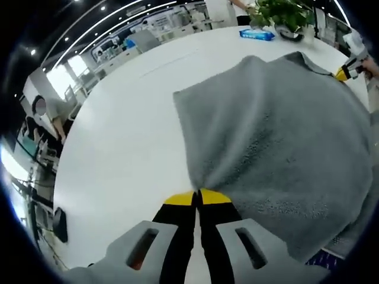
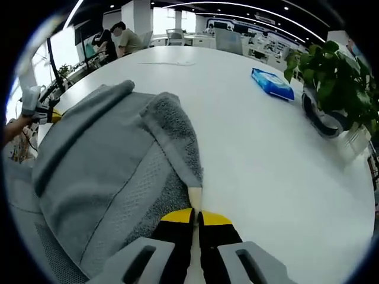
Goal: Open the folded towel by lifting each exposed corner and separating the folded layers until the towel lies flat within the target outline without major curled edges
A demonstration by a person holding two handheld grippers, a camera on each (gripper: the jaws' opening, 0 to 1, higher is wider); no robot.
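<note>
A grey towel [image 1: 278,136] hangs stretched above the white table [image 1: 124,136]. My left gripper [image 1: 198,195] is shut on one of its corners, the cloth fanning out up and to the right from the yellow-tipped jaws. At the towel's far edge the other gripper [image 1: 350,70] holds another corner. In the right gripper view the towel [image 2: 100,171] drapes to the left in folds, and my right gripper [image 2: 196,214] is shut on its bordered corner. The left gripper [image 2: 37,109] shows at the far left edge of the cloth.
A blue packet [image 2: 271,83] lies on the table [image 2: 266,160] beyond the towel. A potted green plant [image 2: 331,77] stands at the table's right side. People sit at desks in the background [image 2: 121,38]. The table edge curves along the left [image 1: 59,195].
</note>
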